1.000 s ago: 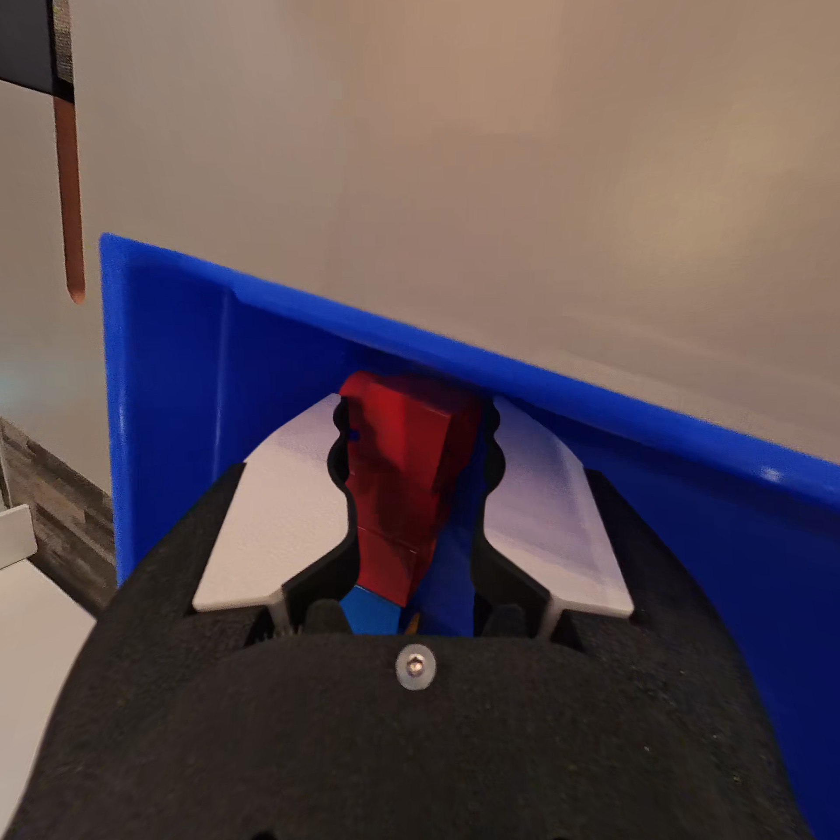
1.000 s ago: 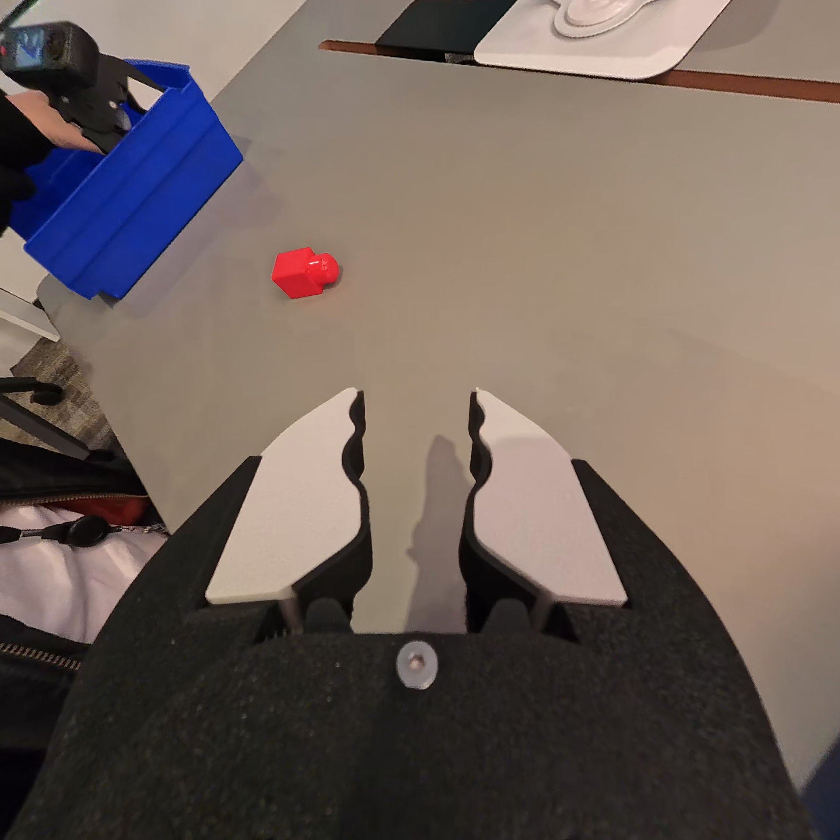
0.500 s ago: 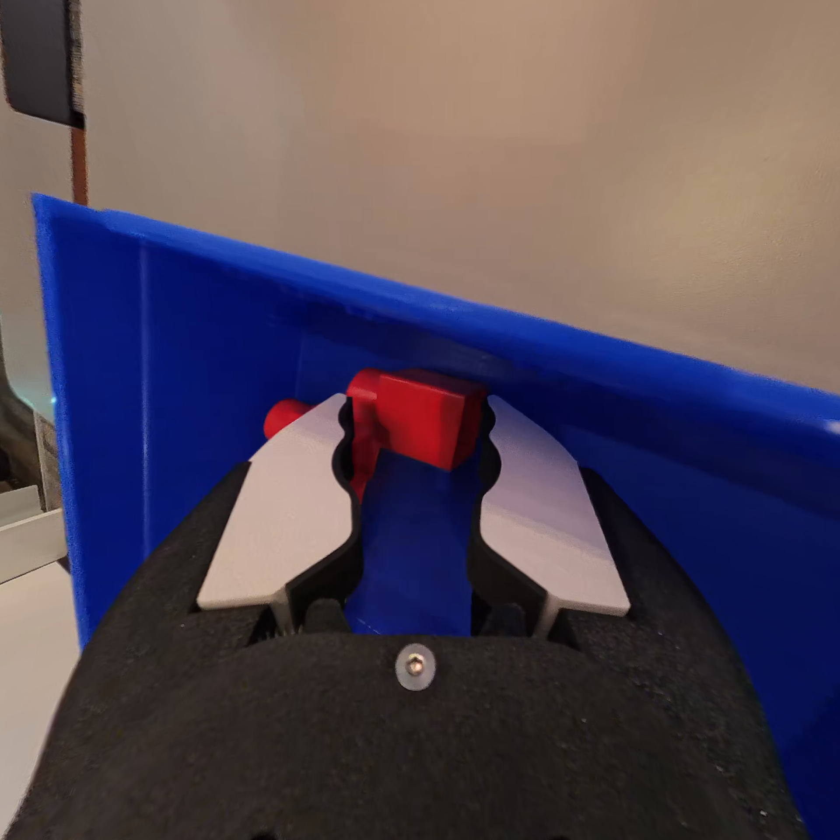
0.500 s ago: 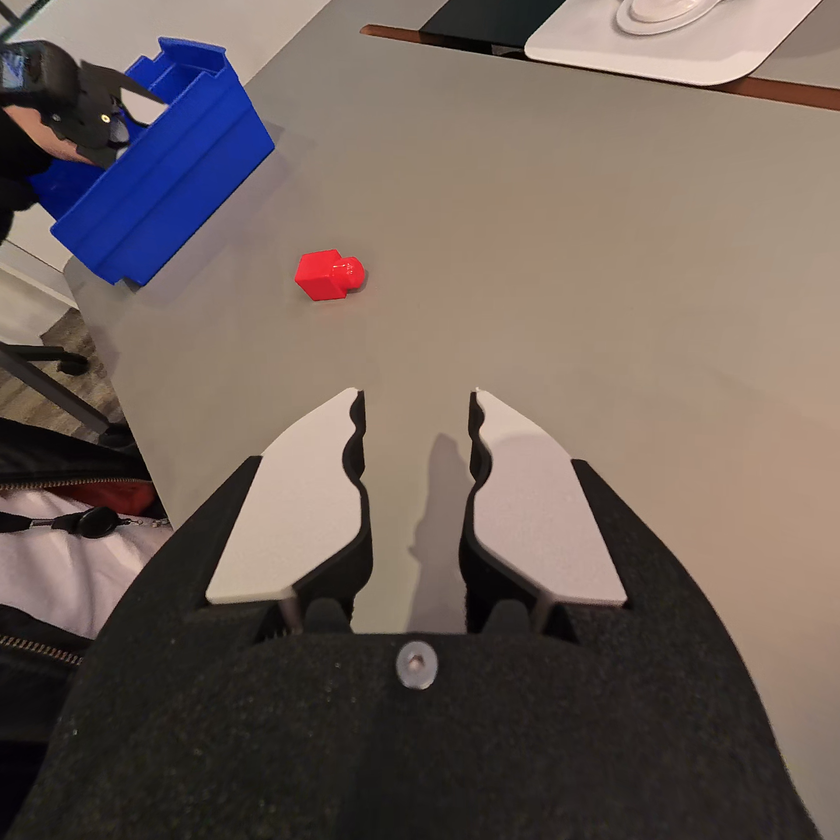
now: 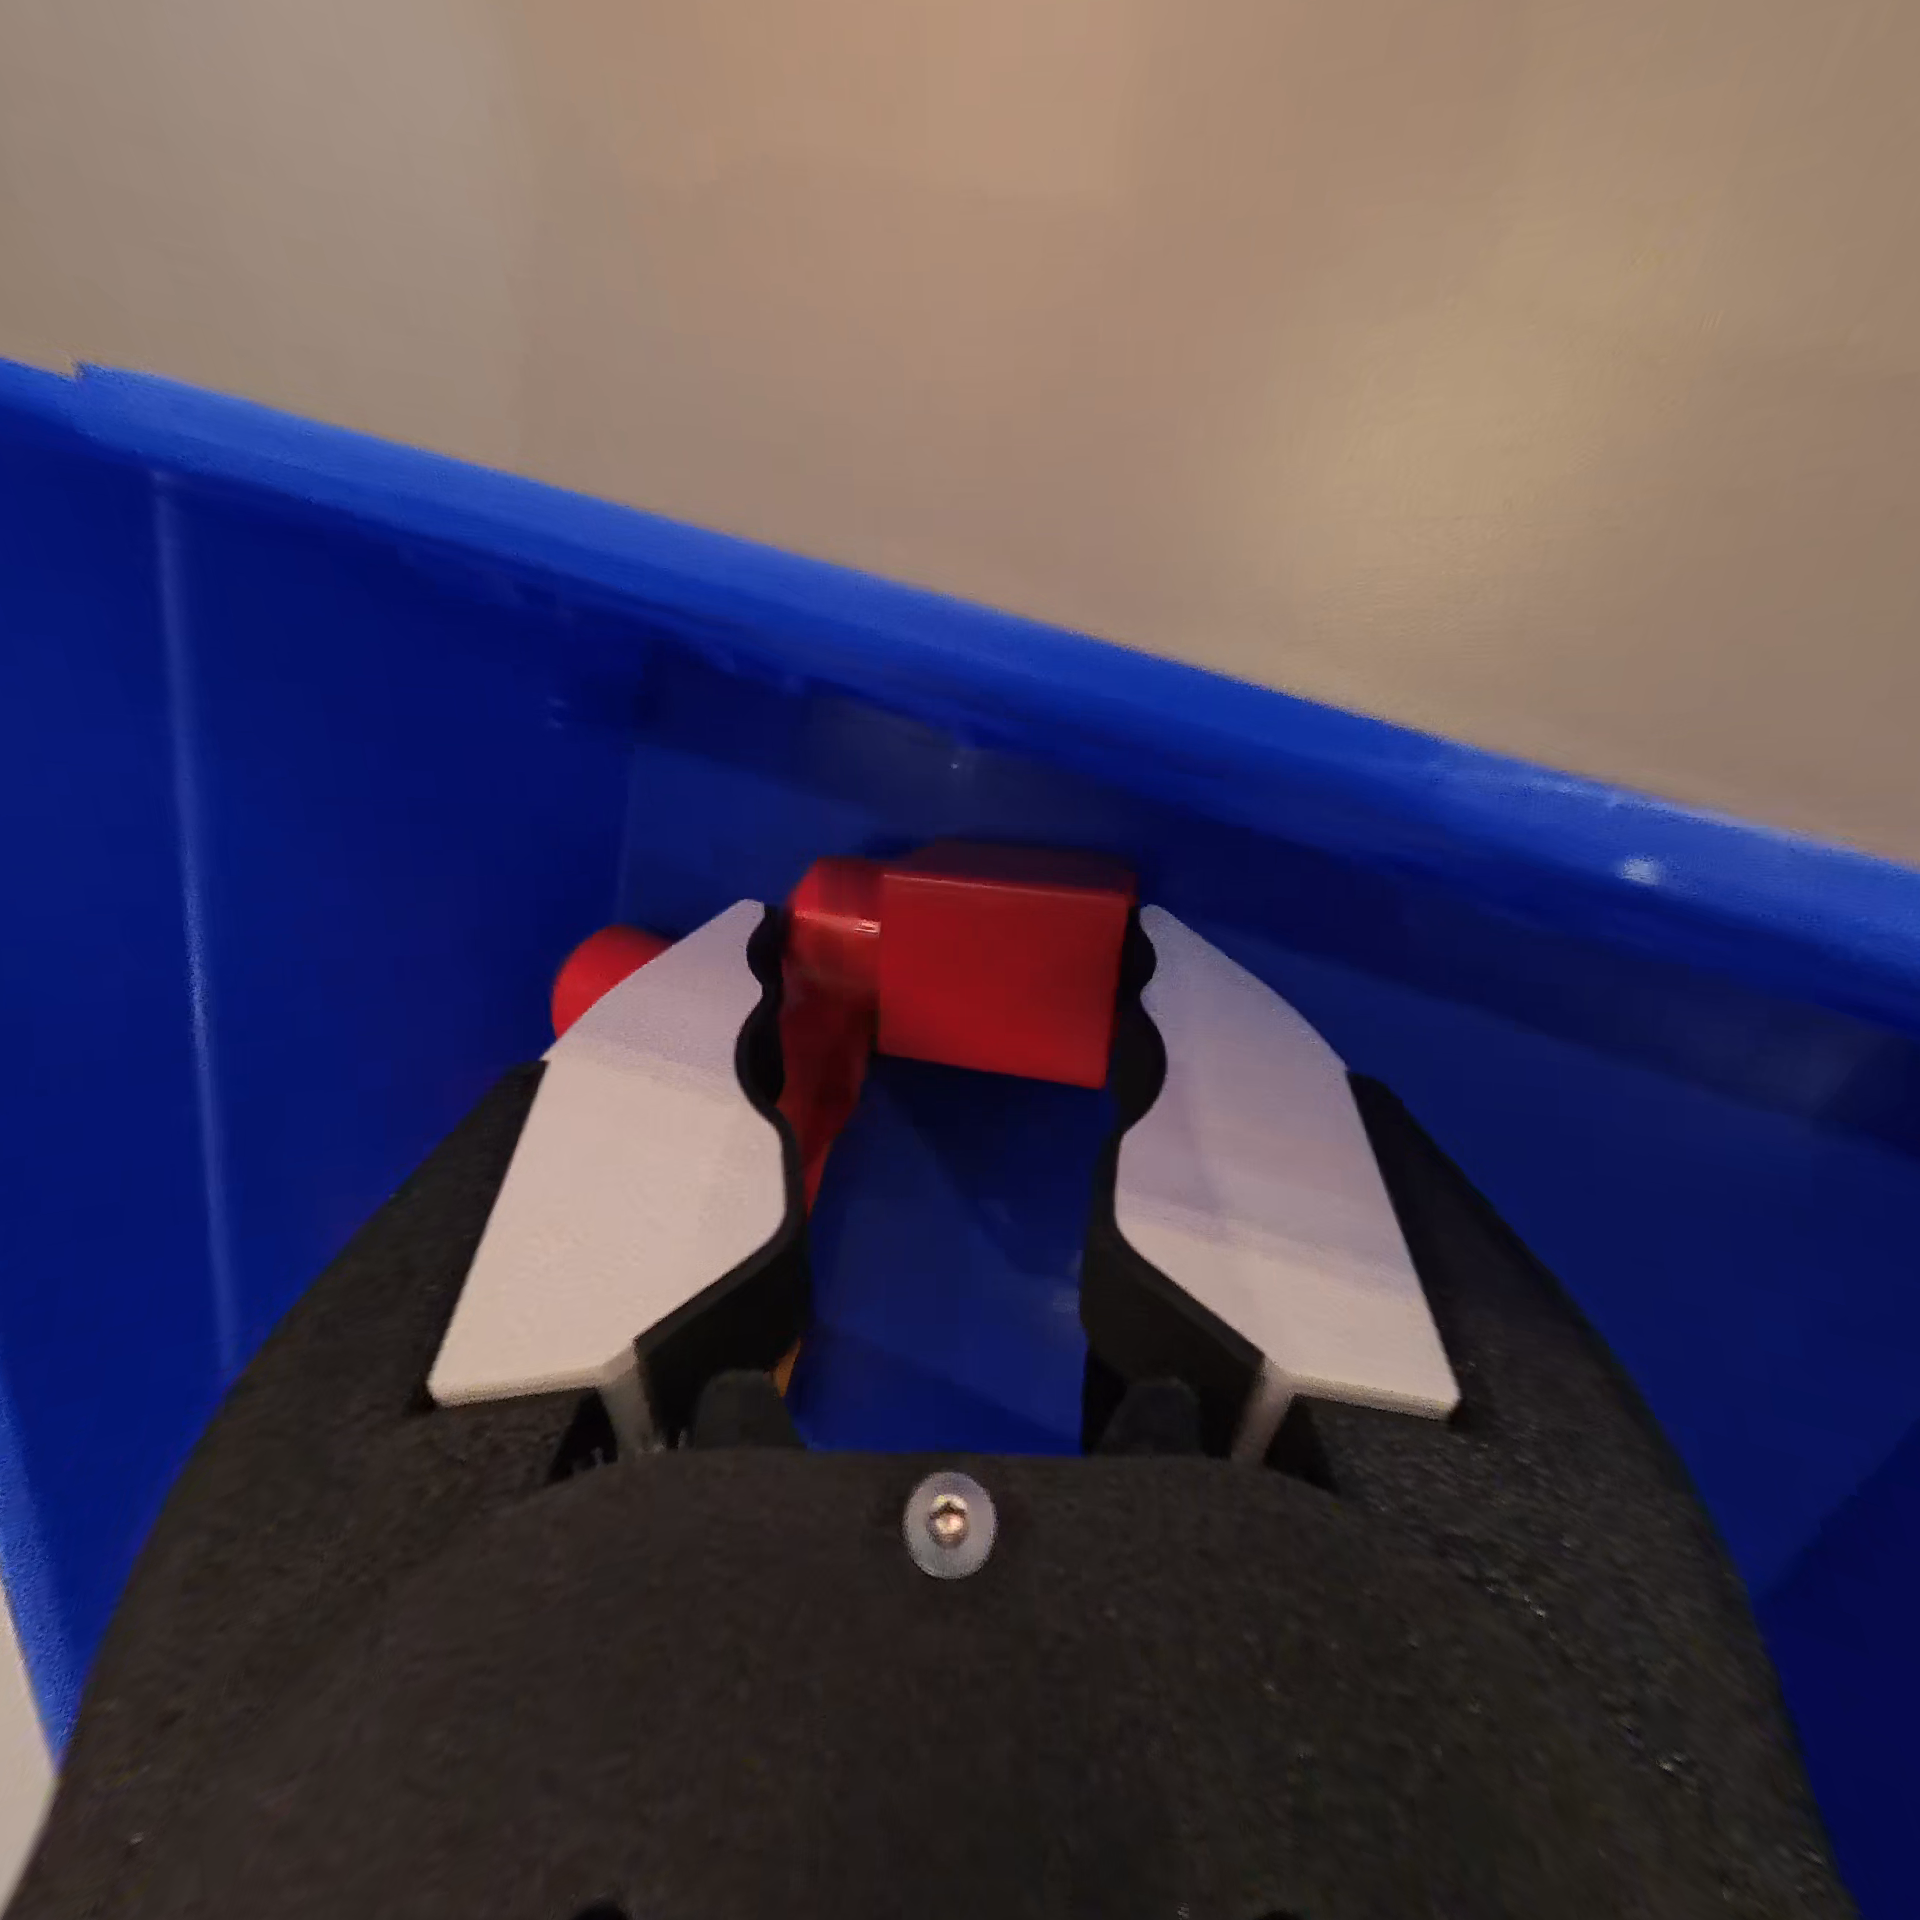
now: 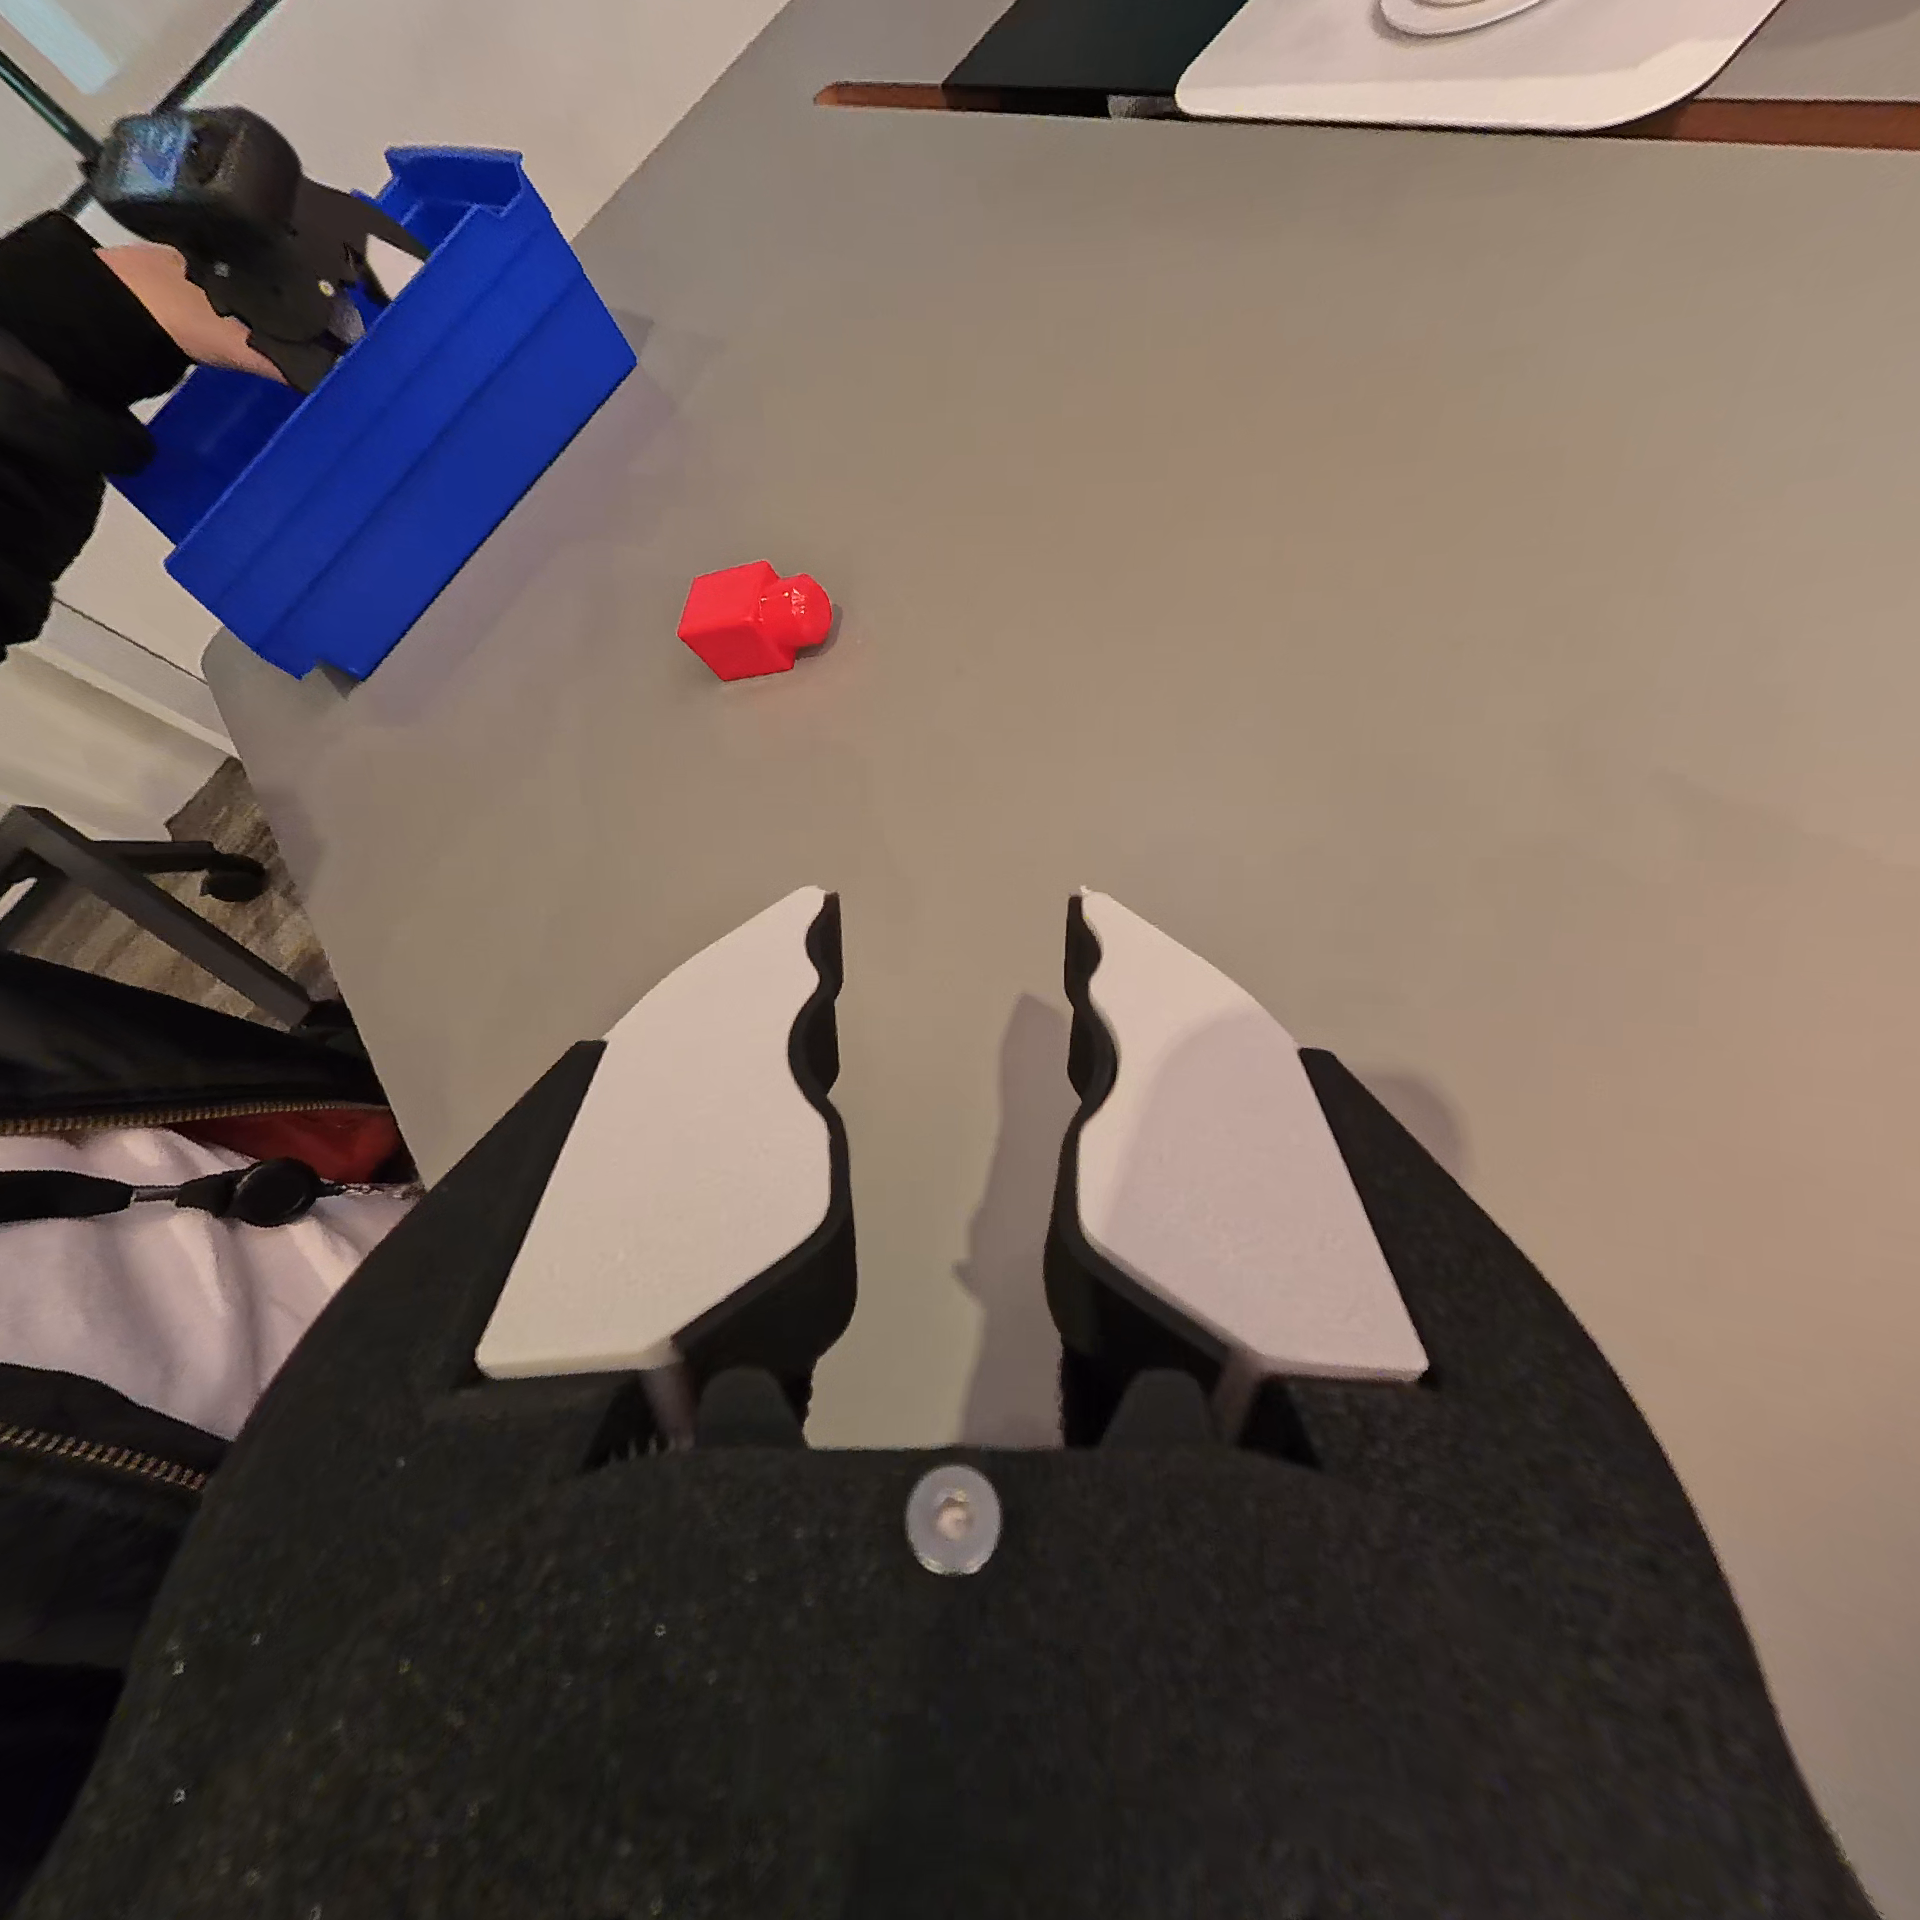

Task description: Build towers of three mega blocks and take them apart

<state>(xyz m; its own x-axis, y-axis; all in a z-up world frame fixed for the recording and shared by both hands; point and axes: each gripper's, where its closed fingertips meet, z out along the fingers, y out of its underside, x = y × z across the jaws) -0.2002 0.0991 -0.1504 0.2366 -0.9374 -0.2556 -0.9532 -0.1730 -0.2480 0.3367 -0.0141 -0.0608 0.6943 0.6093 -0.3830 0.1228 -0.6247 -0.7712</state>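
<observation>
My left gripper (image 5: 948, 914) is down inside the blue bin (image 5: 1351, 748). It is open, with a red block (image 5: 997, 966) lying on its side between the fingertips, stud to the left. The pads sit right at its ends. A second red block (image 5: 603, 966) shows behind the left finger. In the right wrist view, another red block (image 6: 753, 620) lies on its side on the grey table (image 6: 1299, 520). My right gripper (image 6: 951, 914) is open and empty above the table, nearer than that block. The left gripper (image 6: 281, 281) shows there, dipped into the bin (image 6: 416, 457).
The bin stands at the table's left edge. A white tray (image 6: 1455, 62) and a dark mat (image 6: 1060, 73) lie at the far side. A person's sleeve (image 6: 62, 343) and a jacket with a lanyard (image 6: 156, 1195) are at the left, with a chair base (image 6: 156, 883) below.
My left gripper has swung and moved deeper into the bin until the red block lies between its fingertips. The right gripper's view has shifted slightly; its jaws keep the same gap.
</observation>
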